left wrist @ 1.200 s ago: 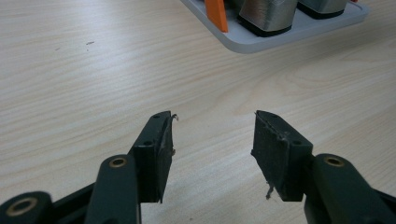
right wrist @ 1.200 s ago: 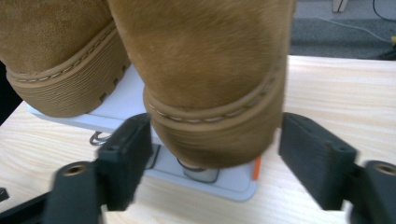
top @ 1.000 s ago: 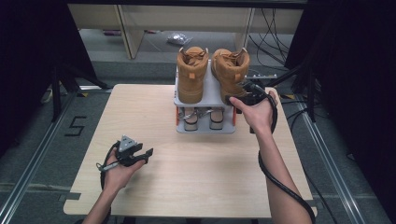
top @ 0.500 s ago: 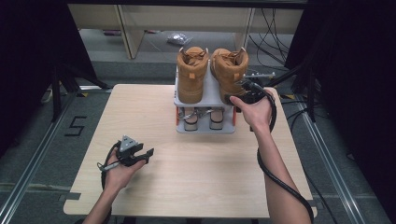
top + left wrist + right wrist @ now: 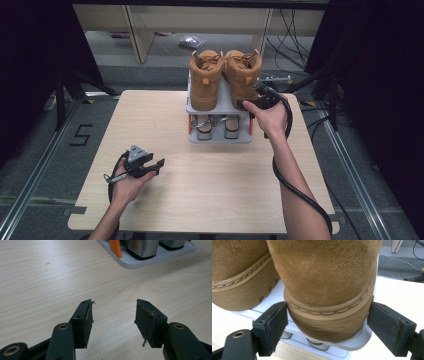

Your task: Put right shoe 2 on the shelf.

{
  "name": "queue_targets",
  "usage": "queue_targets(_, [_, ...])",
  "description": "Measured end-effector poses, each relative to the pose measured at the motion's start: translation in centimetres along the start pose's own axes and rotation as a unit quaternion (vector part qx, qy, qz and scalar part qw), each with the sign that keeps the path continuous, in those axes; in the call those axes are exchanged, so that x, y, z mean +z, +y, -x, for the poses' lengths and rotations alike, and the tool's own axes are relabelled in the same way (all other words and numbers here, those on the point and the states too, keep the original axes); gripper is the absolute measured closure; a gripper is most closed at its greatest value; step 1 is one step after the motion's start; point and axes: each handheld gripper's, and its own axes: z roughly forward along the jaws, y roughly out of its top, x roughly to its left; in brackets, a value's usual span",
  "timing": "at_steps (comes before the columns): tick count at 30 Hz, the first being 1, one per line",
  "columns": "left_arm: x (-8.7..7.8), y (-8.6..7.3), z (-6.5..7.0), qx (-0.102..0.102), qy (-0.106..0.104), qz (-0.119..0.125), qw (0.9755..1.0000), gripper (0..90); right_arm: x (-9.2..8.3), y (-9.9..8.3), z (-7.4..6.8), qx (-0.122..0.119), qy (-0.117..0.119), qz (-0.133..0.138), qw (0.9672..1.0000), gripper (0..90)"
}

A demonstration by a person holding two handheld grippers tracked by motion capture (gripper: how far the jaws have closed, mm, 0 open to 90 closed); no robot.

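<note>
Straddling right boot [image 5: 324,277] sole, right hand-held gripper [image 5: 327,322] spread | left hand-held gripper [image 5: 113,315] spread over table [image 5: 50,277]

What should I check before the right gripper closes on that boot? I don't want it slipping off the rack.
1. Right gripper jaws straddle the heel of the right boot: ok.
2. Pads pressing the sole: not ok; the left one is at it, the right one apart.
3. Left boot clear of the jaws: ok, beside them.
4. Rack flat on the table: ok.
5. Left gripper open, holding nothing: ok.
6. Boot's weight: cannot tell.
</note>
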Motion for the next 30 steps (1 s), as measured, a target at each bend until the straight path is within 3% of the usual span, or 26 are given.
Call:
queue_targets(1, [0.0,0.0,0.1,-0.003,0.002,0.003,1.0,47.3,-0.1,-0.2,-0.2,0.014,-0.003,0.001,0.9999,17.5])
queue_targets(7, [-0.2,-0.1,-0.2,-0.003,0.004,0.006,1.0,47.4,-1.3,-0.9,0.2,-0.002,0.001,0.022,0.9998,19.8])
queue_targets(10, [-0.3,0.0,-0.2,-0.002,0.009,0.007,0.9999,47.6,-2.5,-1.2,0.4,0.015,0.006,0.032,0.9994,26.9])
queue_targets(11, [-0.3,-0.1,-0.2,-0.003,0.009,0.009,0.9999,47.6,-2.8,-1.3,0.7,0.005,0.009,0.034,0.9993,29.6])
queue_targets(14, [-0.3,-0.2,-0.3,-0.003,0.009,0.013,0.9999,47.9,-3.7,-1.9,1.2,0.026,0.026,0.036,0.9987,39.0])
queue_targets(18, [-0.4,-0.2,-0.3,-0.003,0.012,0.014,0.9998,48.0,-4.4,-2.8,2.0,0.033,0.036,0.03,0.9983,47.3])
queue_targets(19, [-0.5,-0.2,-0.3,-0.004,0.012,0.016,0.9998,48.0,-4.6,-3.1,2.0,0.047,0.039,0.026,0.9978,49.5])
queue_targets(21, [-0.5,-0.2,-0.3,-0.003,0.014,0.015,0.9998,48.0,-4.7,-3.7,2.6,0.034,0.039,0.025,0.9983,55.6])
queue_targets(22, [-0.5,-0.2,-0.3,-0.003,0.014,0.015,0.9998,48.0,-4.8,-4.1,2.6,0.048,0.043,0.021,0.9977,58.8])
queue_targets(25, [-0.5,-0.3,-0.3,-0.003,0.012,0.017,0.9998,48.0,-5.0,-5.2,3.2,0.036,0.041,0.011,0.9985,66.2])
queue_targets(26, [-0.5,-0.3,-0.3,-0.004,0.013,0.017,0.9998,47.9,-5.0,-5.6,3.3,0.032,0.035,0.011,0.9988,67.0])
queue_targets(27, [-0.5,-0.3,-0.3,-0.004,0.013,0.017,0.9998,47.9,-5.2,-6.0,3.3,0.043,0.032,0.004,0.9986,68.2])
queue_targets(28, [-0.5,-0.3,-0.3,-0.004,0.013,0.017,0.9998,47.9,-5.2,-6.5,3.7,0.029,0.029,0.004,0.9992,68.9])
queue_targets(30, [-0.5,-0.3,-0.3,-0.006,0.013,0.018,0.9997,47.9,-5.3,-6.9,3.8,0.028,0.026,0.003,0.9993,69.5])
